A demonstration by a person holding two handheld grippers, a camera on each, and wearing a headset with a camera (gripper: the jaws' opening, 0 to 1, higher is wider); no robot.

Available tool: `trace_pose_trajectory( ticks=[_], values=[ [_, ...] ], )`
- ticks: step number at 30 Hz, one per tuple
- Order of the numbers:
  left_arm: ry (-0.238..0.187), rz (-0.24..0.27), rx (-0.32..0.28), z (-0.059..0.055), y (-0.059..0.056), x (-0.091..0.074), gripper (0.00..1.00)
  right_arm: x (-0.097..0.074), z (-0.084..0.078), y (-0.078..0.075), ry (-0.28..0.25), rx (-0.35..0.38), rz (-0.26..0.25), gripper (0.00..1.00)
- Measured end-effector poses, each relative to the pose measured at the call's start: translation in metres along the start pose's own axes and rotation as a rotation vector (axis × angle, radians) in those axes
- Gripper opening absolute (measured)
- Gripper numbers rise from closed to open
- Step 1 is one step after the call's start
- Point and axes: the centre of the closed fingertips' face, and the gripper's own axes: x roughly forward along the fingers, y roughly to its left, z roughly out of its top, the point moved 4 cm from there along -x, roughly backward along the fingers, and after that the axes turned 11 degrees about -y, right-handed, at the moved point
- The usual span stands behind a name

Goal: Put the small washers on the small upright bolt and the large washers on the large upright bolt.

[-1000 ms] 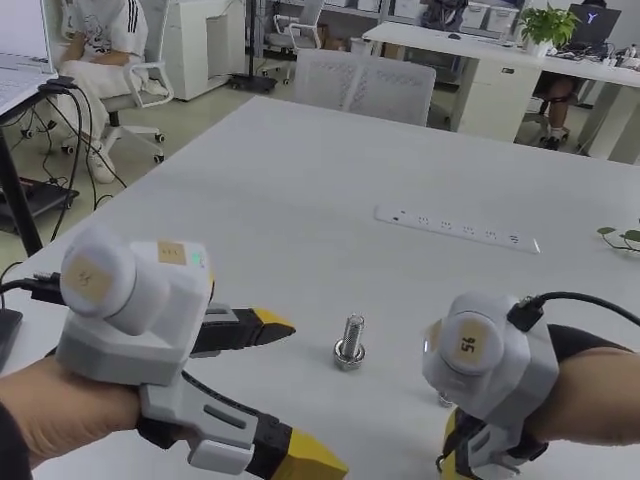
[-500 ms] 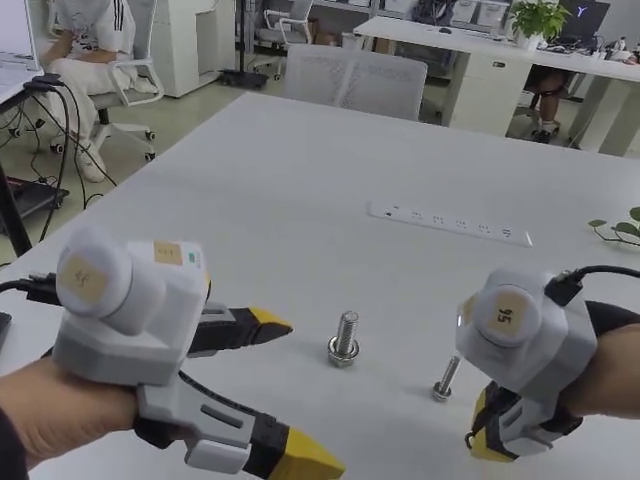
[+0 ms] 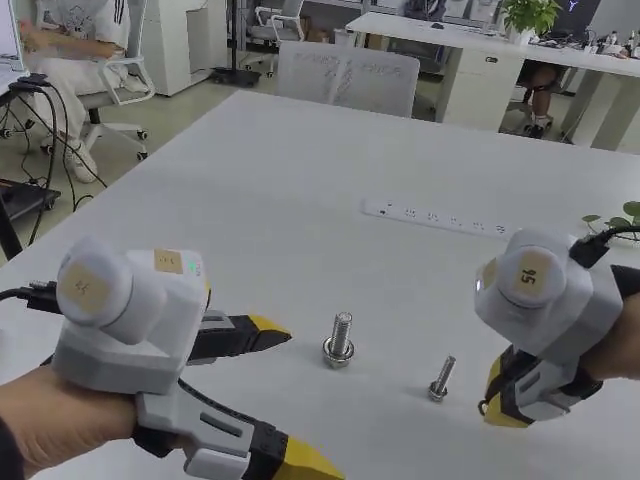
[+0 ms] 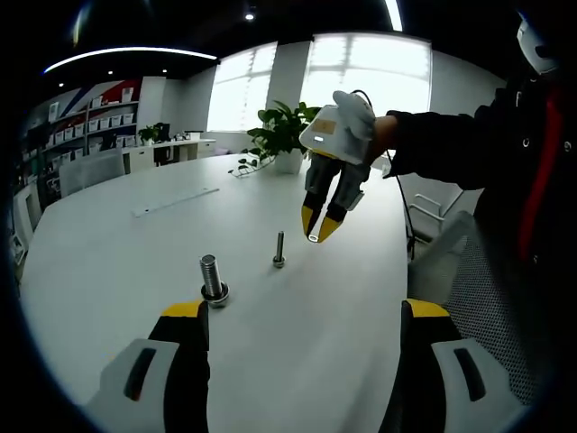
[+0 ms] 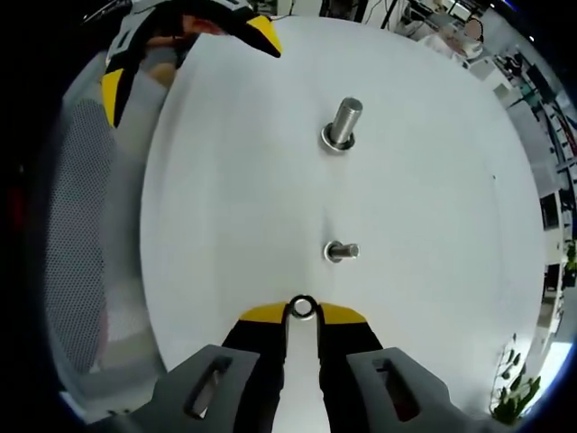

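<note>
A white bench (image 3: pixel 250 200) carried two upright bolts. The large bolt (image 3: pixel 339 338) stood near the middle of the head view, with a wider ring at its foot (whether this was a washer or the bolt's own head could not be told). The small bolt (image 3: pixel 440 377) stood to its right, apart from it.

The left gripper (image 3: pixel 283 395) was at the lower left, held in a hand. Its yellow-tipped jaws were spread wide with nothing between them, and they pointed toward the large bolt from the left without touching it. In the left gripper view, the large bolt stood just ahead of the left jaw and the small bolt a little further off.

The right gripper (image 3: pixel 500 405) was at the right, above the bench and near the small bolt but apart from it. Its jaws were drawn narrow and pinched a washer (image 5: pixel 304 308), a small metal ring, at their very tips. In the right gripper view, the small bolt stood just ahead of the held washer and the large bolt was further on.

Further back on the bench lay a long white power strip (image 3: pixel 440 217), and leaves of a plant (image 3: pixel 620 220) showed at the right edge. Beyond the bench were a mesh-backed chair (image 3: pixel 345 75) and a seated person (image 3: pixel 75 30).
</note>
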Motion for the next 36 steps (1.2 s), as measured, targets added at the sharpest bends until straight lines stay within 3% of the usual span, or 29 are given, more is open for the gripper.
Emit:
trace_pose_trajectory(
  ticks=[13,24,36],
  values=[
    [0.006,0.004,-0.011,-0.003,0.001,0.001,0.88,-0.011,0.021,-0.017,-0.023,-0.045,-0.028,0.13],
    [0.004,0.013,-0.018,-0.004,0.004,-0.001,0.88,-0.005,0.037,-0.023,-0.03,-0.085,-0.026,0.13],
    [0.001,0.022,-0.025,-0.004,0.007,-0.003,0.87,0.001,0.04,-0.024,-0.017,-0.1,-0.014,0.13]
  ],
)
